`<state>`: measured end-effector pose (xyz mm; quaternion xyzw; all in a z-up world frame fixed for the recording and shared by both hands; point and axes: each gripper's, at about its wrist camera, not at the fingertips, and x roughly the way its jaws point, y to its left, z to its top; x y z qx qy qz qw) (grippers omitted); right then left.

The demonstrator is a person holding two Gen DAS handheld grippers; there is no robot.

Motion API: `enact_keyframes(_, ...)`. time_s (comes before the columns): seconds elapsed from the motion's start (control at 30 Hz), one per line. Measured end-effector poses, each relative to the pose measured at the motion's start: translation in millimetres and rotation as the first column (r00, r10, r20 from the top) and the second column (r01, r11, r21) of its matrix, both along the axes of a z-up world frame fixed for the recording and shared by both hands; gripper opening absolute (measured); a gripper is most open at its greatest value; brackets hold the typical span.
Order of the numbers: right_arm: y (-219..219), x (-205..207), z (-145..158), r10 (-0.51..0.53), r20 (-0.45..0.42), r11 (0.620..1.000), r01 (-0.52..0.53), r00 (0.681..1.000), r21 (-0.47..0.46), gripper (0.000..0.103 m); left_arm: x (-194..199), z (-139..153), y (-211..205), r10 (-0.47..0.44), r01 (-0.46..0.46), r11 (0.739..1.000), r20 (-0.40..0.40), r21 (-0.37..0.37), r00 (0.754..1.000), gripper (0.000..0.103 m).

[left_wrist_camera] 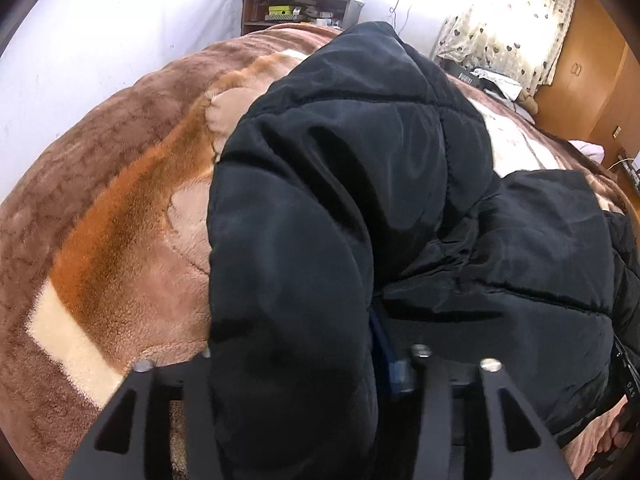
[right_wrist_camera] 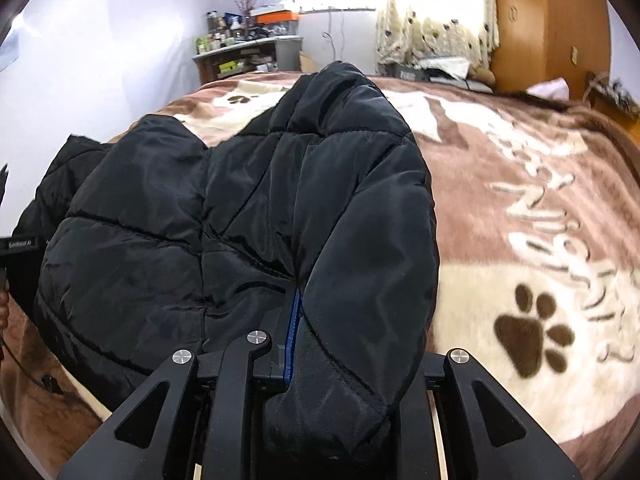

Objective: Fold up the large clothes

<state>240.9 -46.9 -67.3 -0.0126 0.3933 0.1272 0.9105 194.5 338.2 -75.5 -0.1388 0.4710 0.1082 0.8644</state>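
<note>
A black quilted puffer jacket (left_wrist_camera: 360, 184) lies on a brown plush blanket (left_wrist_camera: 120, 220) over a bed. My left gripper (left_wrist_camera: 312, 368) is shut on a thick padded fold of the jacket, which bulges up between its jaws. A blue pad shows beside the fabric. In the right wrist view the same jacket (right_wrist_camera: 240, 208) spreads away from me, and my right gripper (right_wrist_camera: 320, 364) is shut on another padded edge of it. The fingertips of both grippers are hidden by fabric.
The blanket (right_wrist_camera: 520, 240) has cream paw prints and lettering to the right. A cluttered shelf (left_wrist_camera: 300, 4) stands beyond the bed by the white wall. A curtain (right_wrist_camera: 436, 12) and a wooden wardrobe (right_wrist_camera: 552, 24) are at the far right.
</note>
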Motion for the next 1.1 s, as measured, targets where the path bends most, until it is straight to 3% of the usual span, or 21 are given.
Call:
enact_keyframes(0.07,-4,2,-5,-0.02,-0.02,0.999,0.021,1.0,0.037,0.025,-1,-2,-2,0.003,-0.003,1.0,-0.01,0.03,1.0,0.068)
enact_keyframes(0.2,-1,-3,-7,-0.031,-0.035,0.999,0.032,0.999,0.042,0.034,-3,-6,3,0.022,-0.022,1.0,-0.021,0.014,1.0,0.075)
enact_keyframes(0.3,-4,2,-7,-0.045,-0.053,0.997,0.048,0.998,0.054,0.039,-3,-6,2,0.019,-0.017,0.998,-0.033,0.058,0.999,0.081)
enact_keyframes(0.47,-4,-1,-8,-0.05,-0.059,0.998,0.053,0.997,0.046,0.042,-1,-5,5,0.024,-0.022,0.999,-0.044,0.046,0.999,0.083)
enact_keyframes(0.67,-6,-1,-7,-0.089,-0.065,0.996,0.09,0.994,0.022,0.063,-7,-3,8,0.036,-0.033,0.998,-0.046,0.05,0.998,0.084)
enact_keyframes(0.83,-8,-1,-3,-0.096,-0.064,0.995,0.097,0.993,0.015,0.067,-13,3,10,0.053,-0.052,0.997,-0.027,0.048,0.998,0.084)
enact_keyframes(0.9,-9,-4,-1,-0.113,-0.05,0.994,0.113,0.992,-0.007,0.075,-17,6,13,0.071,-0.07,0.996,-0.022,0.047,0.997,0.084)
enact_keyframes(1.1,-19,-12,21,-0.151,-0.008,0.989,0.151,0.989,-0.002,0.076,-32,24,21,0.101,-0.1,0.993,0.001,0.056,0.995,0.084)
